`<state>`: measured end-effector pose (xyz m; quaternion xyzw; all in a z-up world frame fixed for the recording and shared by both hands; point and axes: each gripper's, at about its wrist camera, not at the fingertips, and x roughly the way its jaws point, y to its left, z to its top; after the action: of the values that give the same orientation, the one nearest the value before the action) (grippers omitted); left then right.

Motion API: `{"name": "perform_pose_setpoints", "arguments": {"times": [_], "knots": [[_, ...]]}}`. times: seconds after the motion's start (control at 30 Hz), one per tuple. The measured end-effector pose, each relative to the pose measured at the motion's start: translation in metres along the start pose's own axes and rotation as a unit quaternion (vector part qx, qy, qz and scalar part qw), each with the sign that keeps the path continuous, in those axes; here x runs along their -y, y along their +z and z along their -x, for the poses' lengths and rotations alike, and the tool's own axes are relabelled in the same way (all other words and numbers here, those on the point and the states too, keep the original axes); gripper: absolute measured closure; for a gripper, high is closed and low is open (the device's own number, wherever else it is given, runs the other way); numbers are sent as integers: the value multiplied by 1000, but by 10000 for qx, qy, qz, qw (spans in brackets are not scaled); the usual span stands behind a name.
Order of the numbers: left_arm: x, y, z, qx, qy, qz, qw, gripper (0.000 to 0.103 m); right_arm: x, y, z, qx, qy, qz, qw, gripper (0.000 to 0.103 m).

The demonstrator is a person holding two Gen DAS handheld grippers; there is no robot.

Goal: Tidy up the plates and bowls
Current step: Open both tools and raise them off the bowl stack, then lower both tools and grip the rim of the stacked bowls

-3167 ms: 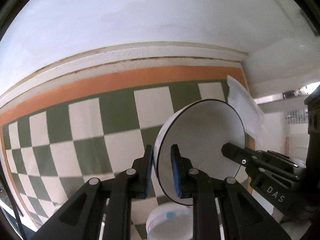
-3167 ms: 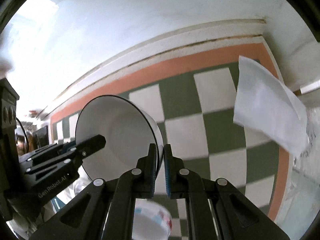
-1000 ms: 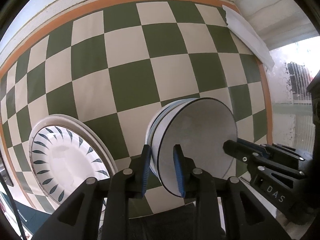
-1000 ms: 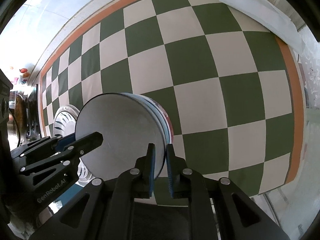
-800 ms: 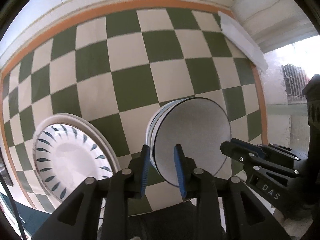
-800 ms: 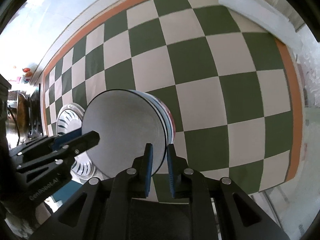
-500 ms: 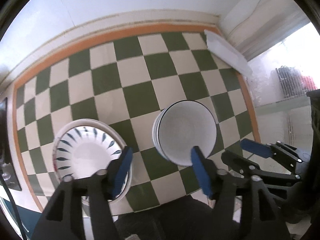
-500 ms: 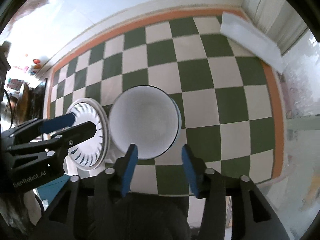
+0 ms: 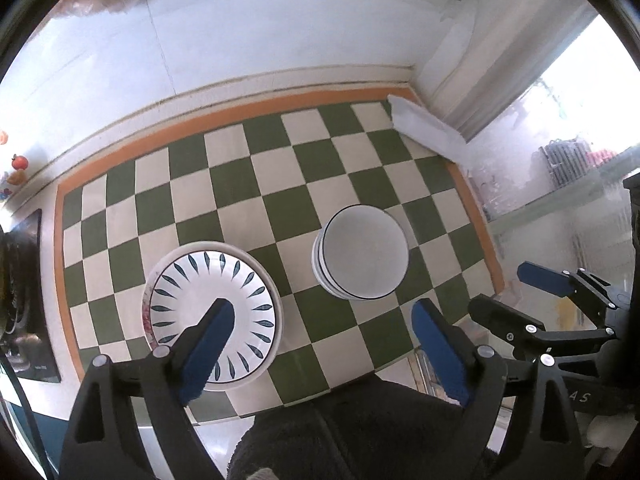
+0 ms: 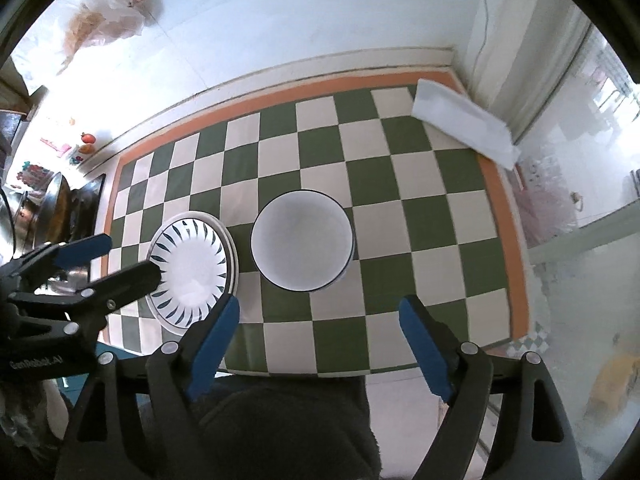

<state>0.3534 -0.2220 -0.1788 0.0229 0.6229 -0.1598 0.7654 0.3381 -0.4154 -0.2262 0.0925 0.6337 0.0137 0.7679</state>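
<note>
Two grippers hang above the checkered worktop point(image 9: 248, 184), both with their blue-padded jaws spread wide and nothing between them. The jaws of each have just been opening, and the white bowl point(image 9: 364, 256) that sits below them is free of both.

That bowl rests on top of a short stack of bowls, whose rims show as stacked edges on its left side. Just left of the bowl stack lies the plate stack point(image 9: 212, 312), its top plate white with dark leaf marks around the rim. A folded white cloth point(image 10: 464, 128) lies well away from the bowl stack, at the far right corner of the worktop.

The left gripper point(image 9: 320, 344) looks down with one finger over the plate stack and the other near the bowl stack's right side. The right gripper point(image 10: 320, 340) is on the near side of the bowl stack, its fingers apart from the rim.

The step in hand appears to be the release and withdrawal after nesting. To do it well, both grippers should draw straight away from the bowl stack, jaws kept wide, so no pad catches the thin black-lined rim and drags the top bowl askew. It appears seated level, so no nudge seems needed. The plate stack is close enough that a sideways swing of the left gripper could clip it.
</note>
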Motion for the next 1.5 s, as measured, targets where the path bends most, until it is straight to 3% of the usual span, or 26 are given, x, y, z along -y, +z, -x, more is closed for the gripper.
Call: {"name": "perform_pose_setpoints", "arguments": {"times": [0.13,0.2,0.37,0.83,1.07,1.2,1.37,1.5], "knots": [[2,-3,17,139,-71,-28,9999,10,-2,-6,21,197,-67,-24,9998,17],[3,-5,24,216,-97,-29,9997,4,-3,-8,31,311,-144,-38,9994,16],[4,-7,38,349,-104,-77,9993,3,-3,-13,47,463,-188,-101,9987,15],[-1,-4,29,271,-225,77,9993,3,-3,-14,39,309,-74,-197,9993,14],[-19,13,-13,-25,-335,431,9985,3,12,-8,11,206,155,-480,9985,13],[-31,30,-54,-301,-404,570,9971,3,30,1,-29,226,488,-741,9958,13],[-44,50,-116,-963,-787,895,9882,3,51,10,-94,-185,1119,-1235,9858,13],[-50,65,-153,-1258,-871,1165,9813,4,63,12,-138,-368,1319,-1543,9785,13]]}}
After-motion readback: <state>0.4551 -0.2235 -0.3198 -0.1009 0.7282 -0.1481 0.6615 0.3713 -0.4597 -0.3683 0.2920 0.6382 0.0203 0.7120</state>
